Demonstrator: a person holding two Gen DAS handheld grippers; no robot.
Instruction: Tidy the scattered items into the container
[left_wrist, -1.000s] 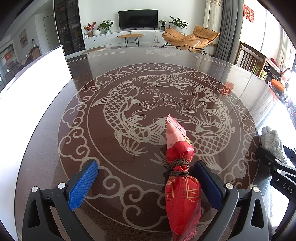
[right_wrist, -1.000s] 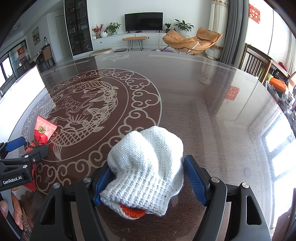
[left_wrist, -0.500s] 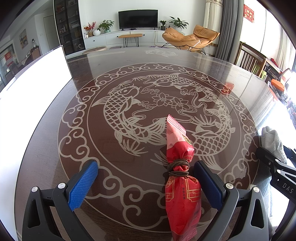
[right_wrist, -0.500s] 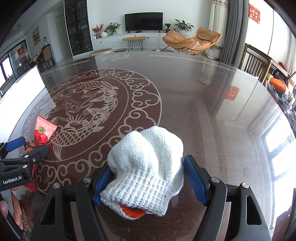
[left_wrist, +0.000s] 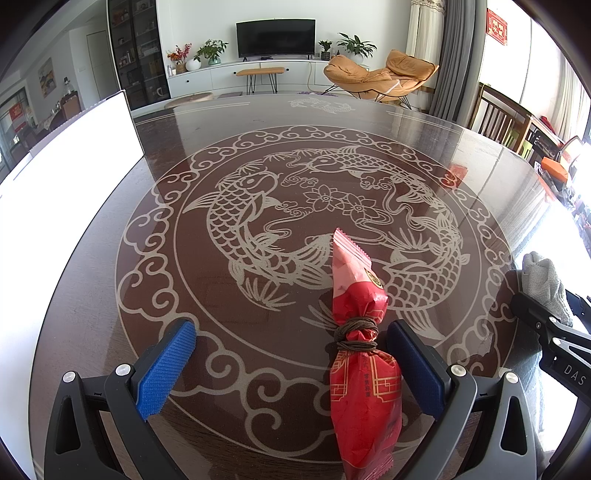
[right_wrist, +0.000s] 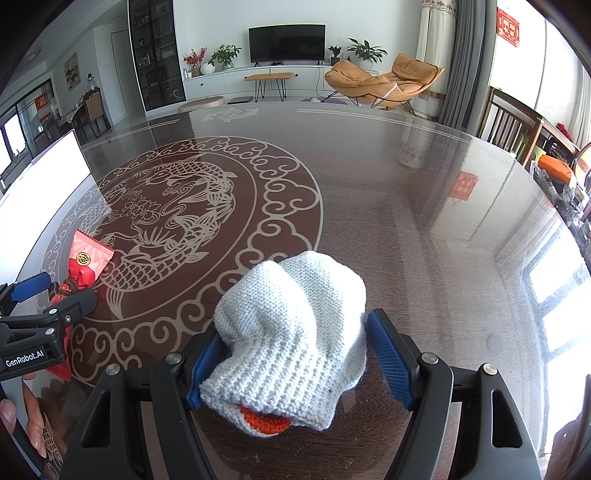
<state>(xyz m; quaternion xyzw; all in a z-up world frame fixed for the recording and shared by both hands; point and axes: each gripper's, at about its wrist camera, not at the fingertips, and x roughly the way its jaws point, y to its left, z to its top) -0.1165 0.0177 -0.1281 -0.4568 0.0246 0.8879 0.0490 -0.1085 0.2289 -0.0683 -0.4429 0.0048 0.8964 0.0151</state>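
Nothing moved since a second ago: both my grippers wide open, items untouched.
Left gripper (left_wrist: 291, 360) straddles the crinkly red snack packet (left_wrist: 360, 350), cinched with brown cord, lying by my right pad; its lower end is cut off. Right gripper (right_wrist: 295, 356) brackets the soft white knit glove (right_wrist: 291, 336), orange cuff peeking out. Both lie on the glossy carp-pattern table (right_wrist: 424, 206). White container (left_wrist: 74, 155) at left, blown out.

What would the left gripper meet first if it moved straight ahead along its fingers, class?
The left gripper is open, and the red snack packet lies between its fingers, close to the right one. Going straight on, the right finger would probably brush it first, though depth is unclear.
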